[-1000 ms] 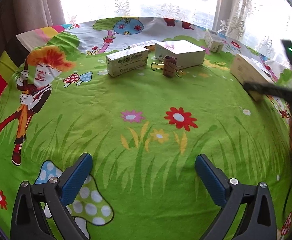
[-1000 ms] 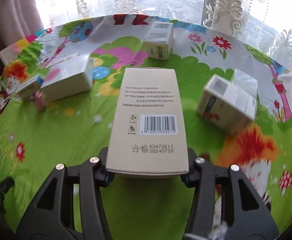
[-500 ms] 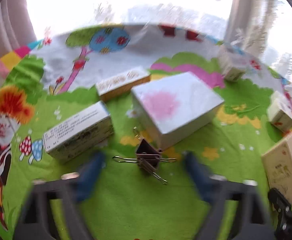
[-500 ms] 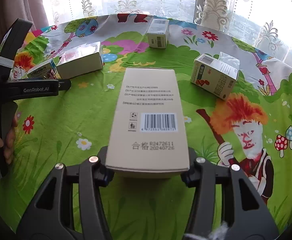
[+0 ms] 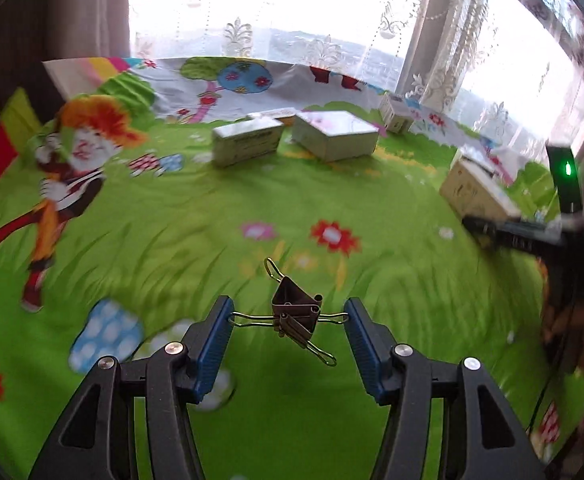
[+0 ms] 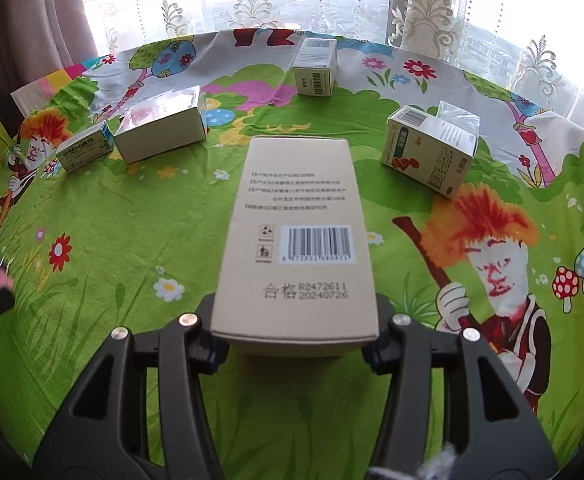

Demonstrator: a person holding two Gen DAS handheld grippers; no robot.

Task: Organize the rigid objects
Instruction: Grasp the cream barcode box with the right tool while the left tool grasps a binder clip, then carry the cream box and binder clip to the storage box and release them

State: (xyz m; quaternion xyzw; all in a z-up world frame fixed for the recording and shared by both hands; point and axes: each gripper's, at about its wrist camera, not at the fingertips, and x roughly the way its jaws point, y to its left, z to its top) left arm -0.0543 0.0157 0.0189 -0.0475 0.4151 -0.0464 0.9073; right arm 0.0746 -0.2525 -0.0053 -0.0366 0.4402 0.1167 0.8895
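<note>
Both tongs are loaded: our left gripper (image 5: 288,320) clamps the binder clips (image 5: 294,314) by their wire handles, our right gripper (image 6: 294,334) grips the tan box (image 6: 296,236); four boxes beyond await sorting.

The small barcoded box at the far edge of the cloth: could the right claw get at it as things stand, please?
Probably not yet: the right claw is shut on the tan carton. The path to the barcoded box looks clear, between the silver box and the open-flapped box.
</note>
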